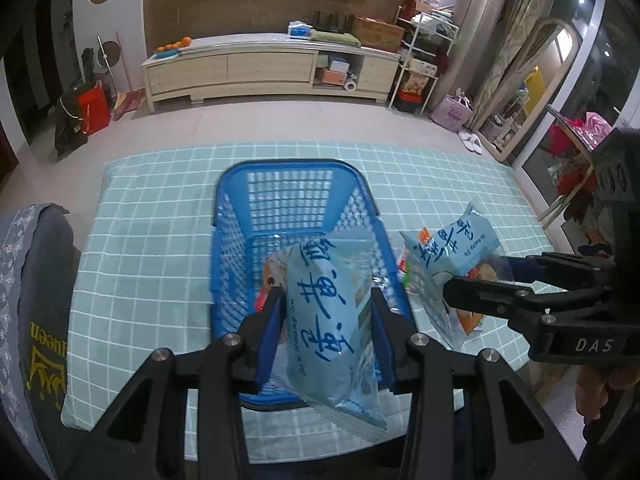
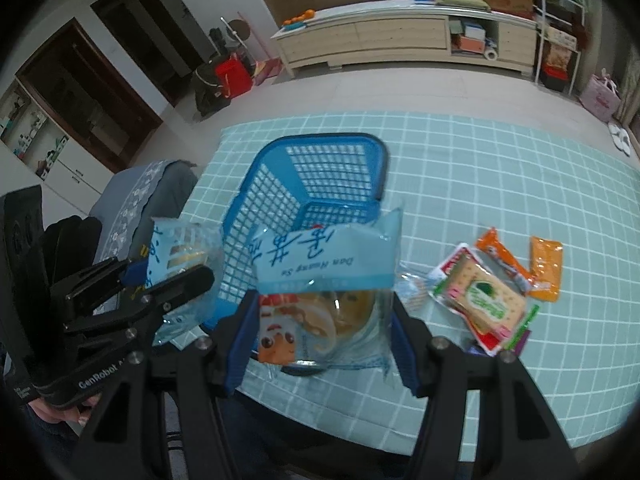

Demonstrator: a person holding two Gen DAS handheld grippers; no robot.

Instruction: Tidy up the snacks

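A blue plastic basket (image 1: pixel 240 216) (image 2: pixel 280 196) stands on the checked green cloth. My left gripper (image 1: pixel 324 300) is shut on a light blue snack packet (image 1: pixel 332 320) and holds it over the basket's near end; it also shows in the right wrist view (image 2: pixel 168 280). My right gripper (image 2: pixel 320 312) is shut on a second light blue snack packet (image 2: pixel 324 256) just right of the basket's near corner; it shows in the left wrist view (image 1: pixel 476 280) with its packet (image 1: pixel 452 252). Something orange-red lies in the basket, mostly hidden.
Loose snacks lie on the cloth to the right: a cracker pack (image 2: pixel 484 300) and orange packets (image 2: pixel 544 268). A grey chair back (image 1: pixel 36 300) stands at the table's left. A low cabinet (image 1: pixel 264 68) lines the far wall.
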